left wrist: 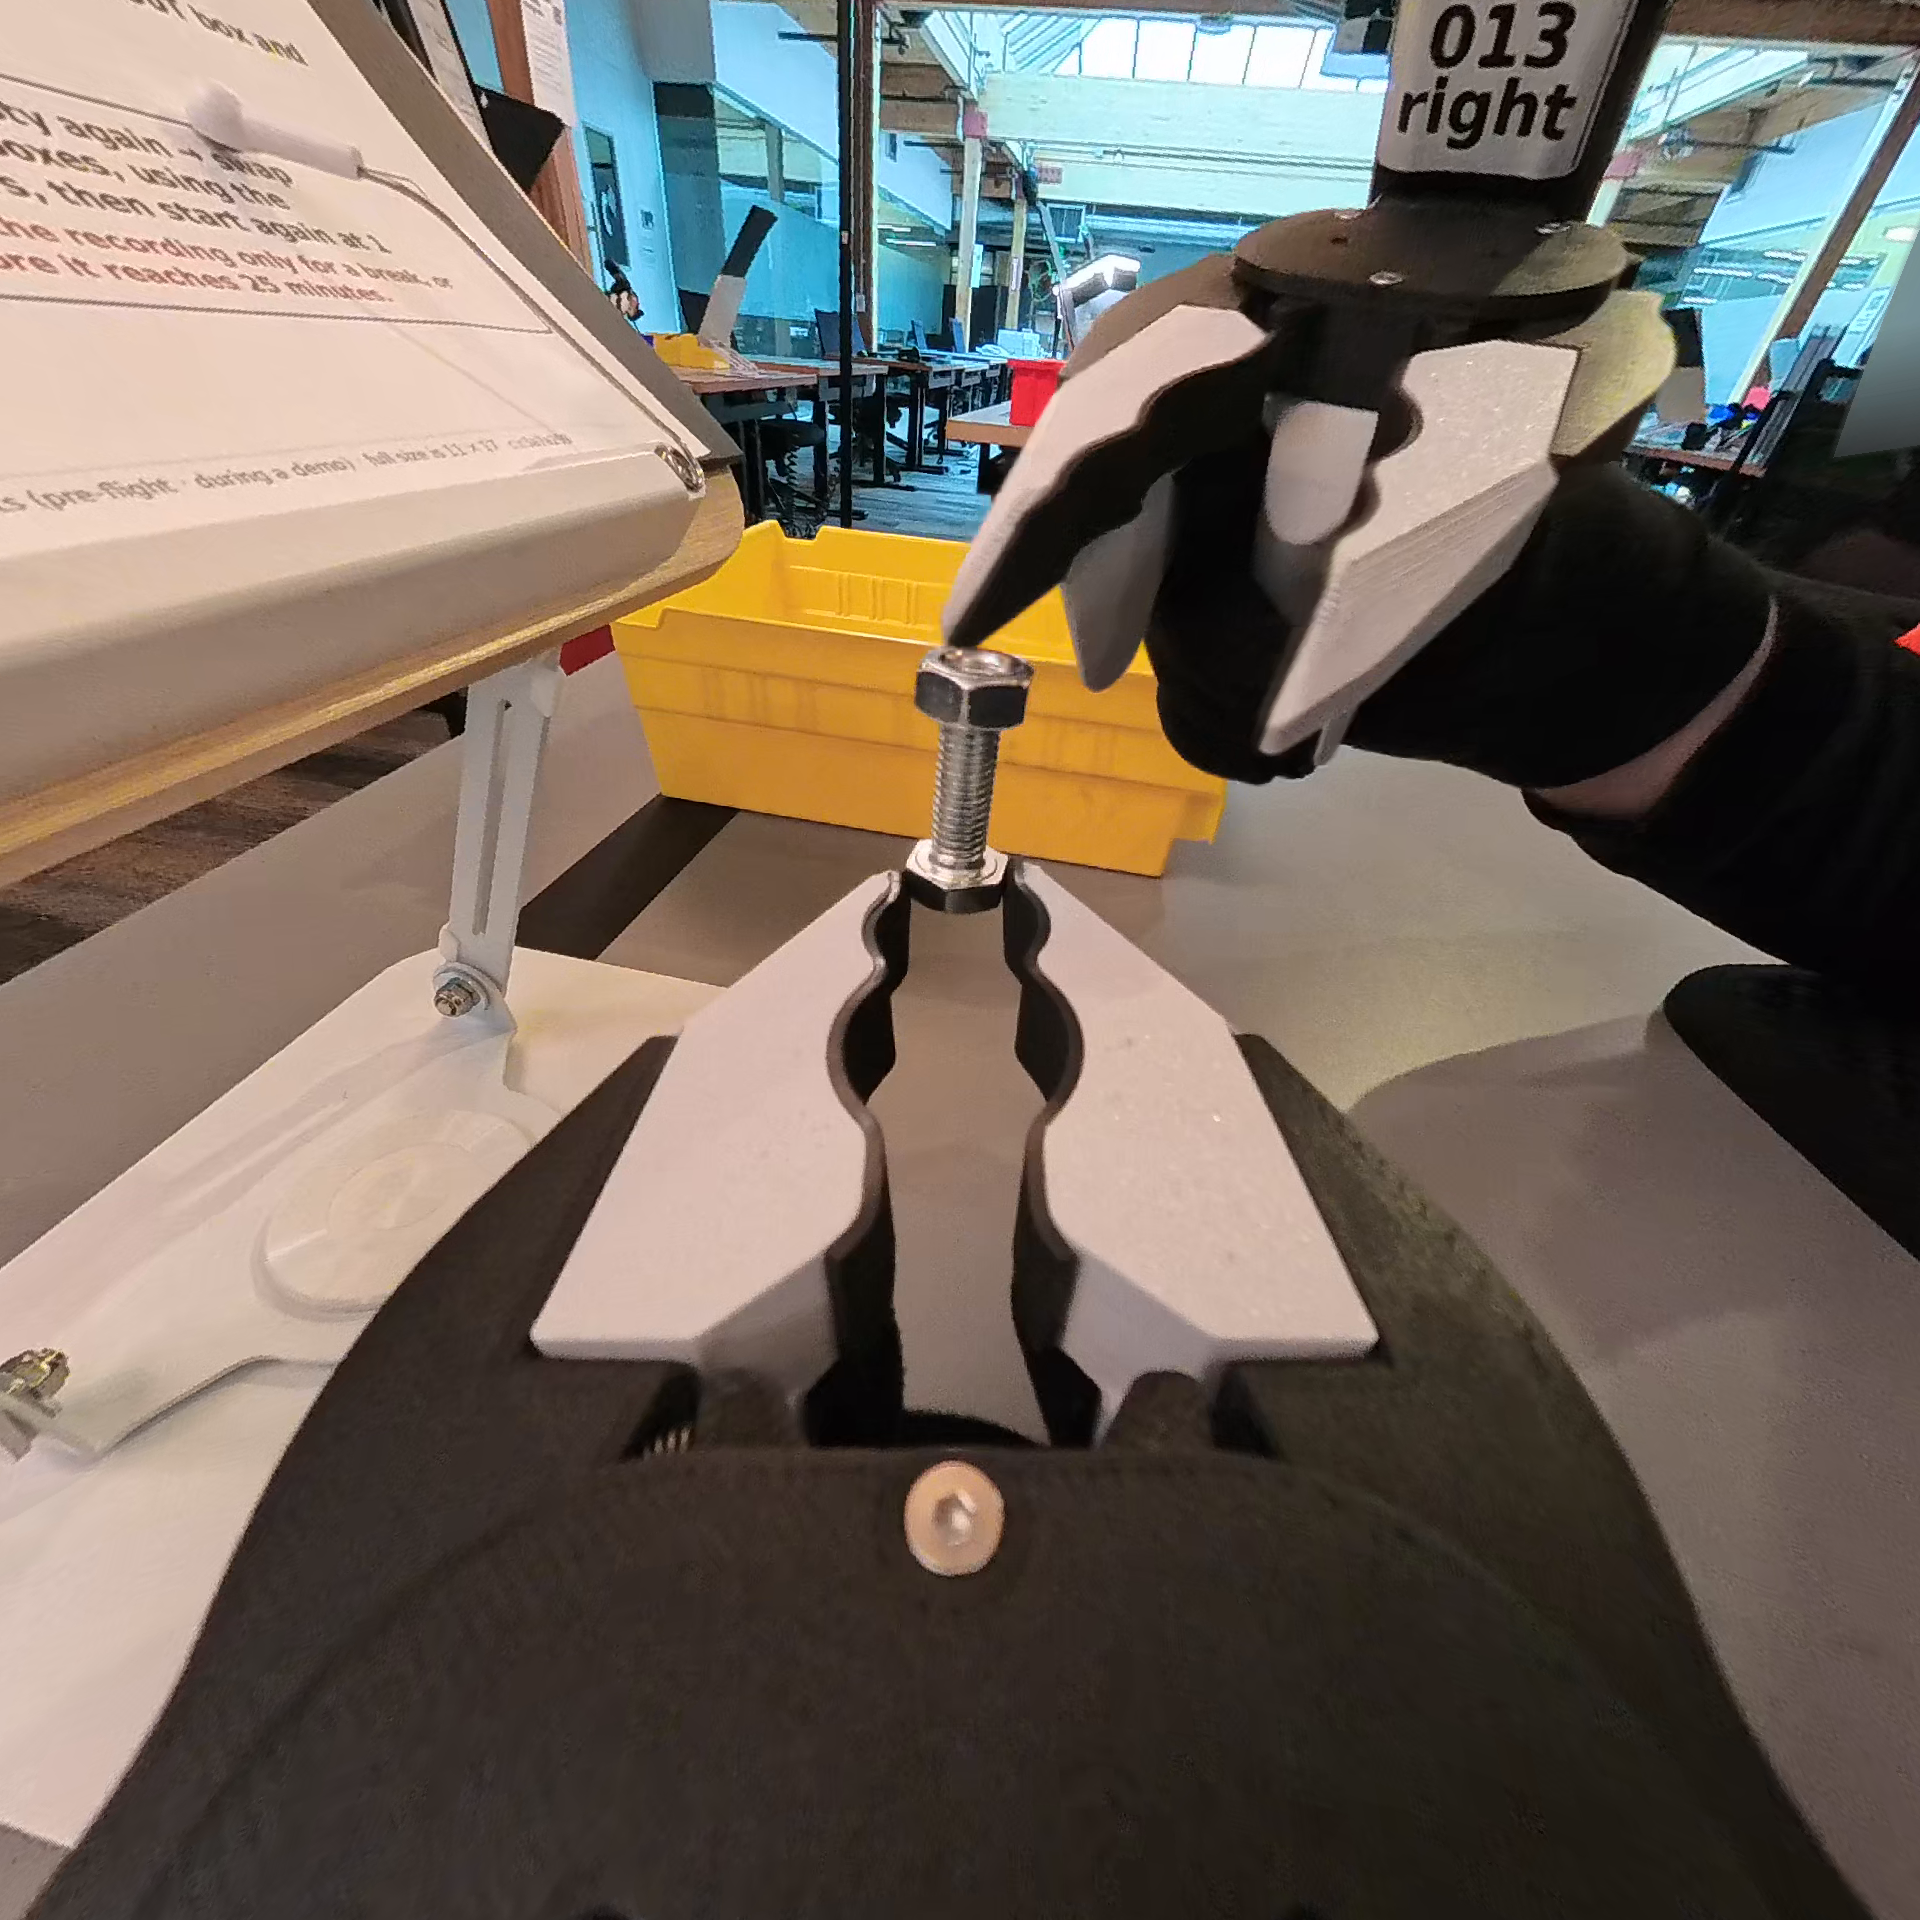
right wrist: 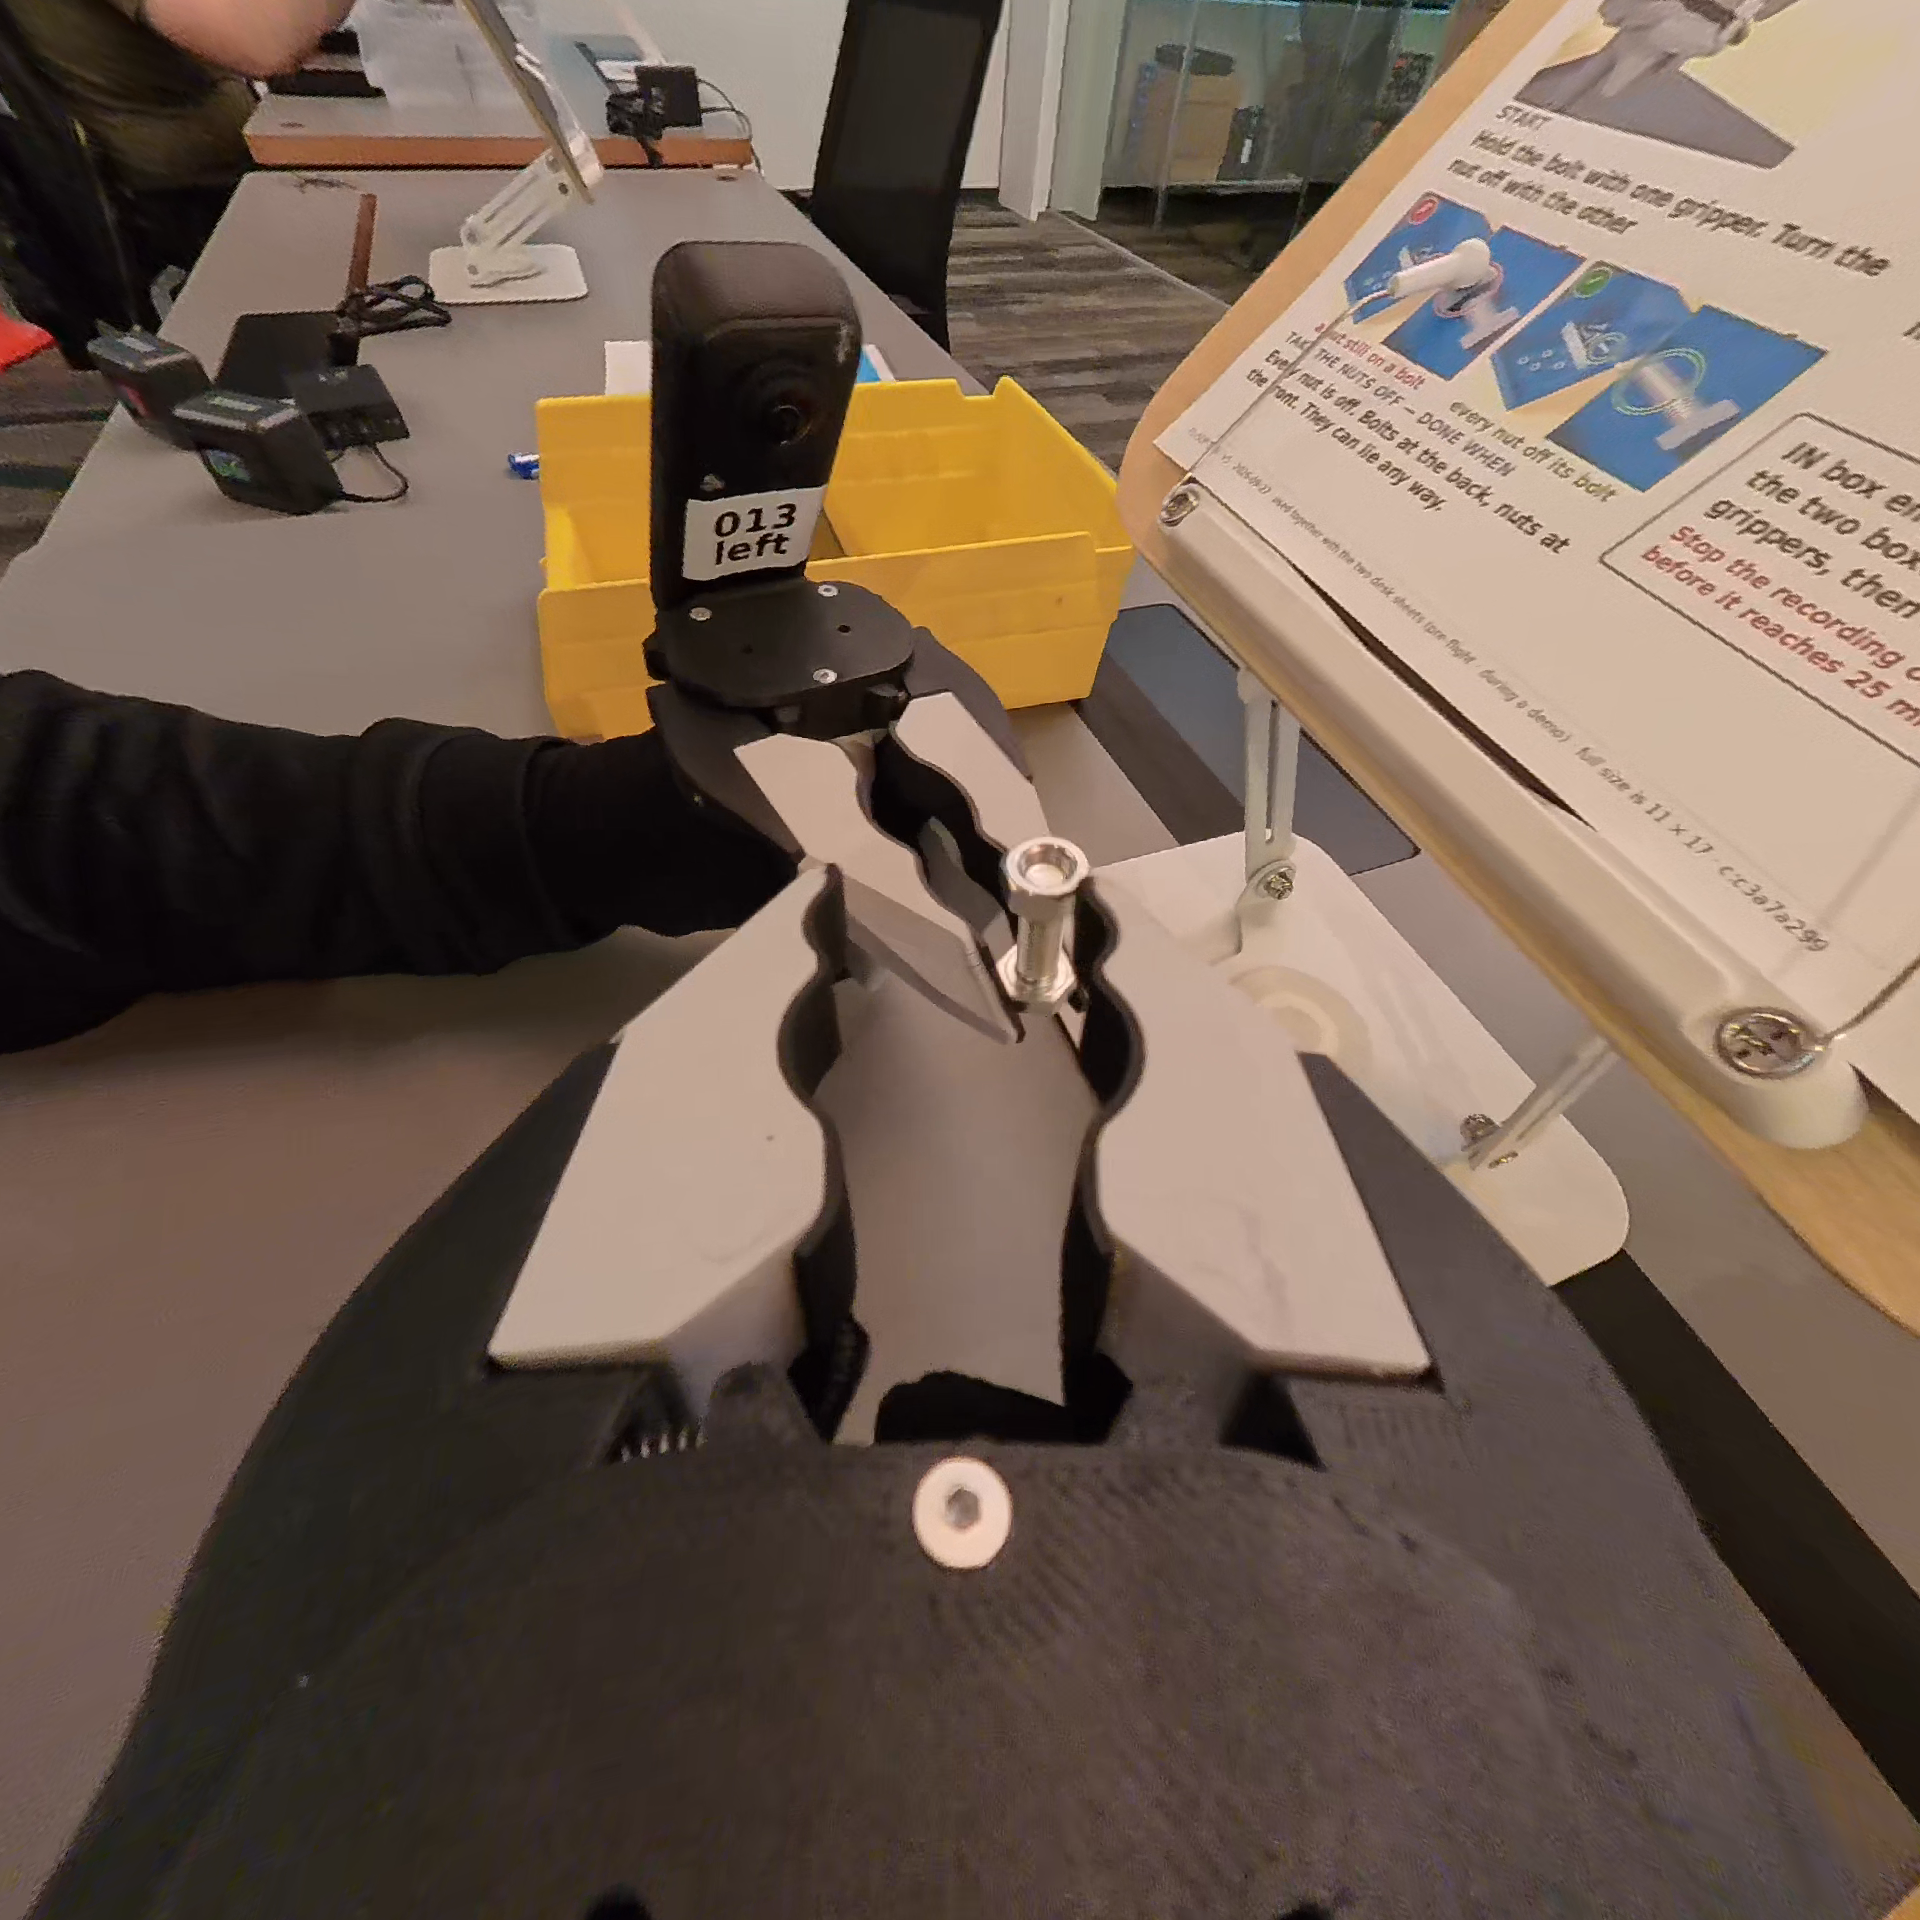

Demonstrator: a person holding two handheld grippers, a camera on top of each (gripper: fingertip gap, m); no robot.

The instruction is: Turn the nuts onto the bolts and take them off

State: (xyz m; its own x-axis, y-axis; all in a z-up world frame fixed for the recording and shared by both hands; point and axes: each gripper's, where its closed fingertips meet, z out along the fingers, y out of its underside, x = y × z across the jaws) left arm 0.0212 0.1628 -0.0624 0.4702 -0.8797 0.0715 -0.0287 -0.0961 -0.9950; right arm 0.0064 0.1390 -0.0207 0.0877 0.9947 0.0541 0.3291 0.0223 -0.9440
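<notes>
A silver bolt (left wrist: pixel 961 800) stands upright, its hex head pinched between the tips of my left gripper (left wrist: pixel 954 883), which is shut on it. A hex nut (left wrist: pixel 974 691) sits at the top end of the thread. My right gripper (left wrist: pixel 1117 691) comes down from the upper right with its jaws apart. One fingertip (left wrist: pixel 961 629) is at the nut's far rim. In the right wrist view the nut (right wrist: pixel 1044 868) lies just inside my right gripper's (right wrist: pixel 961 899) right fingertip (right wrist: pixel 1107 925). The left gripper (right wrist: pixel 1023 997) holds the bolt (right wrist: pixel 1039 935) by its head.
A yellow bin (left wrist: pixel 914 769) stands behind the bolt on the grey table (left wrist: pixel 1403 935) and also shows in the right wrist view (right wrist: pixel 966 540). A tilted instruction board (left wrist: pixel 312 364) on a white stand (left wrist: pixel 499 810) fills the left. Black electronic devices with cables (right wrist: pixel 260 436) lie on the table. The gap from one gripper's tips to the other's is roughly 5 centimeters.
</notes>
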